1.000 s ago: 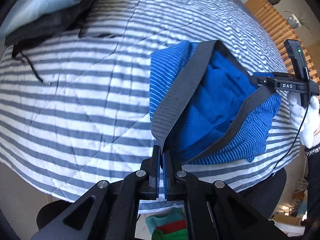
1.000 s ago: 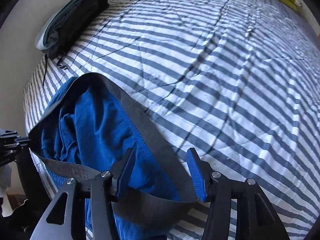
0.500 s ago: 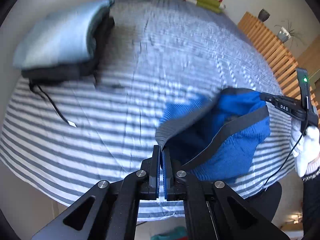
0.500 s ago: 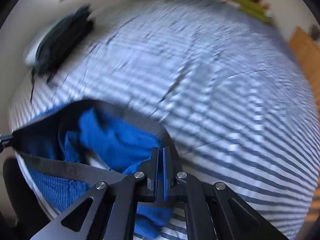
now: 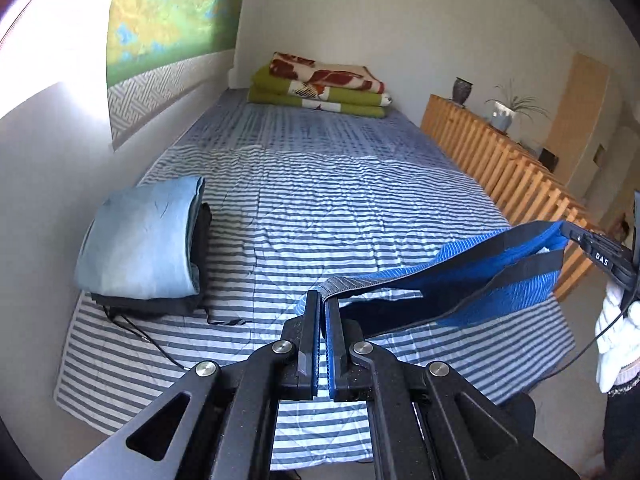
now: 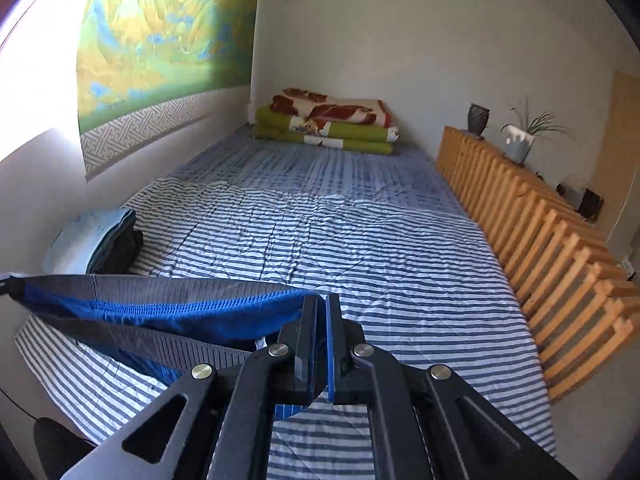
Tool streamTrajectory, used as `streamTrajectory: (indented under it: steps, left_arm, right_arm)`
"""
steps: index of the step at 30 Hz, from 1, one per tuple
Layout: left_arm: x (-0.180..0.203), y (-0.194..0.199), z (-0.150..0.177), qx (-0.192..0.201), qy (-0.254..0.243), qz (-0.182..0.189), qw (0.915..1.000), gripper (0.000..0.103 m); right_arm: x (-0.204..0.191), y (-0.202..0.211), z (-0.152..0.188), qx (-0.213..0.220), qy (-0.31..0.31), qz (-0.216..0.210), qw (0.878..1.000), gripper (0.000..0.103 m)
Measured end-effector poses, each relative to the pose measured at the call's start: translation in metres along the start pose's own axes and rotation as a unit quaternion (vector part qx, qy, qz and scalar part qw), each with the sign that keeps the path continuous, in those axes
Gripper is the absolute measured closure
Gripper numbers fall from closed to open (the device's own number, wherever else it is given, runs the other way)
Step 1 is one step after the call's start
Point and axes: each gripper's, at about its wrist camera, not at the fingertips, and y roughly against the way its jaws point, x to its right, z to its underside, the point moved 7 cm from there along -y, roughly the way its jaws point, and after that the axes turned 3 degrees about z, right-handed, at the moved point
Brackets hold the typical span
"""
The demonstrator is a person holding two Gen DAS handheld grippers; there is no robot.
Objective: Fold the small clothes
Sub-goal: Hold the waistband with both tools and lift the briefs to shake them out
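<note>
White letters "DAS" show on the right gripper [image 5: 600, 258], held by a white-gloved hand [image 5: 616, 340] partly cut off at the frame's edge. The blue underpants [image 5: 508, 276] hang stretched between both grippers above the striped bed [image 5: 320, 200]. The left gripper [image 5: 322, 312] is clamped on one end of the grey waistband [image 6: 160, 286], the right on the other end. The label inside the underpants is too small to read.

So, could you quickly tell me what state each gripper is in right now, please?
Left gripper: shut on the grey elastic waistband of the blue ribbed knit shorts.
Right gripper: shut on the other end of the same waistband.
</note>
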Motion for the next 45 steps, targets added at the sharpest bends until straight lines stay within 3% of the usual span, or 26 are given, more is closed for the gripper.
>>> streamTrajectory:
  steps: [5,9,11,13,16,19,22,25,30,36,39,42,45]
  left_arm:
    - [0.002,0.004,0.013,-0.034,0.001,0.021,0.9992,0.101]
    - [-0.012,-0.058,0.039,-0.093,0.009,0.010,0.9956,0.101]
    - [-0.030,-0.106,0.055,-0.130,-0.001,-0.036,0.9909,0.101]
    - [-0.050,-0.154,0.076,-0.175,-0.010,-0.085,0.9810,0.101]
    - [-0.081,-0.204,0.111,-0.231,0.015,-0.112,0.9664,0.101]
    - [-0.103,-0.223,0.133,-0.251,0.032,-0.123,0.9595,0.101]
    - [-0.109,-0.224,0.145,-0.253,0.038,-0.118,0.9594,0.100]
    - [-0.109,-0.218,0.148,-0.248,0.041,-0.112,0.9614,0.100]
    - [-0.114,-0.214,0.148,-0.244,0.048,-0.101,0.9633,0.100]
    - [-0.115,-0.211,0.153,-0.240,0.056,-0.089,0.9652,0.100]
    - [-0.116,-0.210,0.153,-0.238,0.058,-0.084,0.9659,0.100]
    - [-0.117,-0.207,0.154,-0.237,0.063,-0.082,0.9660,0.100]
    - [-0.118,-0.207,0.155,-0.238,0.064,-0.082,0.9657,0.100]
  right_arm:
    - [0.006,0.004,0.032,-0.043,-0.009,-0.020,0.999,0.100]
    - [0.000,-0.037,0.072,-0.105,0.000,-0.034,0.994,0.099]
    - [-0.009,-0.080,0.099,-0.165,-0.003,-0.091,0.982,0.096]
    - [-0.002,-0.113,0.116,-0.208,-0.054,-0.131,0.968,0.091]
    - [0.015,-0.147,0.140,-0.248,-0.118,-0.148,0.950,0.088]
    - [0.010,-0.162,0.166,-0.280,-0.123,-0.152,0.940,0.088]
    - [-0.006,-0.172,0.188,-0.312,-0.123,-0.162,0.928,0.088]
    - [-0.022,-0.185,0.207,-0.346,-0.154,-0.187,0.907,0.088]
    - [-0.042,-0.193,0.230,-0.373,-0.188,-0.209,0.884,0.088]
    - [-0.054,-0.195,0.235,-0.383,-0.223,-0.247,0.862,0.088]
    - [-0.063,-0.196,0.235,-0.397,-0.235,-0.282,0.841,0.087]
    - [-0.057,-0.199,0.236,-0.393,-0.241,-0.267,0.846,0.086]
    - [-0.059,-0.198,0.238,-0.396,-0.251,-0.288,0.835,0.085]
